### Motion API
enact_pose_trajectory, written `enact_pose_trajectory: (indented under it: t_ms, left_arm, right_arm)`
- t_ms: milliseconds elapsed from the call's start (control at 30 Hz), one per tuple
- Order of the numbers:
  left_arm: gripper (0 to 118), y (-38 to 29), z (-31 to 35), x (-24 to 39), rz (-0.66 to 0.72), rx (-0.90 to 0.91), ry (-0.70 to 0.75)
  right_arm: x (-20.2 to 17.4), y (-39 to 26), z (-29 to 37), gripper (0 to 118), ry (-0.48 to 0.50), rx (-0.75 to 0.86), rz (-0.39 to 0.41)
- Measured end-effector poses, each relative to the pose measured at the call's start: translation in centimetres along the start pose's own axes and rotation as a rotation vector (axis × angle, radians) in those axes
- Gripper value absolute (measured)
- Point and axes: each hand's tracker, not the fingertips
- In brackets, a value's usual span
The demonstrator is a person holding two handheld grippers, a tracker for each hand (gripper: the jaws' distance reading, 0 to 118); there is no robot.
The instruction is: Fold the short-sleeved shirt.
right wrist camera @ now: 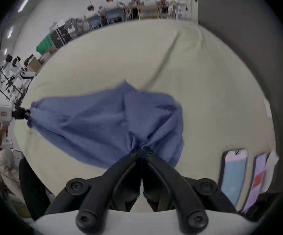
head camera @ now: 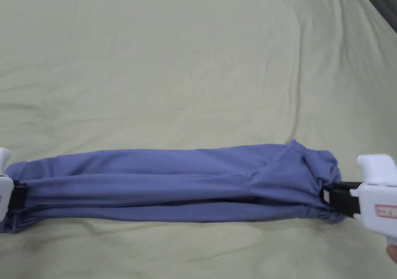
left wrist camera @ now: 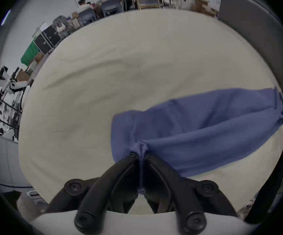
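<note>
A blue short-sleeved shirt (head camera: 174,182) is stretched into a long narrow band across the pale green sheet (head camera: 194,58), folded lengthwise with a dark slit along its middle. My left gripper (head camera: 17,196) is shut on its left end at the frame's edge. My right gripper (head camera: 329,198) is shut on the bunched right end, where a sleeve corner sticks up. In the left gripper view the black jaws (left wrist camera: 141,155) pinch a gathered tuft of the shirt (left wrist camera: 196,133). In the right gripper view the jaws (right wrist camera: 140,151) clamp the shirt (right wrist camera: 103,123), and the left gripper (right wrist camera: 23,114) holds the far end.
The sheet covers a wide bed-like surface with soft creases. A dark grey panel (right wrist camera: 247,52) rises along the right side. Flat screen-like items (right wrist camera: 234,176) lie near the right gripper. Several people sit at desks (left wrist camera: 113,3) far off; black cases (left wrist camera: 47,38) stand beyond the bed.
</note>
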Motion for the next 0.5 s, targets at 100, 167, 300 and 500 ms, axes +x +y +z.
enact_pose_trajectory:
  t_ms: [100, 167, 300, 500]
  left_arm:
    - [2, 0.6, -0.4, 0.6, 0.0, 0.001, 0.024]
    - [2, 0.8, -0.5, 0.9, -0.012, -0.002, 0.042]
    - [26, 0.4, 0.0, 0.7, 0.055, 0.015, 0.008]
    - [83, -1.4, 7.4, 0.1, 0.103, 0.166, -0.003]
  right_arm:
    - [0.2, 0.1, -1.5, 3, -0.012, -0.001, -0.001]
    - [0.1, 1.0, -1.5, 3, -0.014, 0.008, -0.016]
    - [0.2, 1.7, -1.6, 14, -0.026, -0.014, -0.013]
    - [-1.8, 2.3, 4.5, 109, 0.036, 0.107, -0.04]
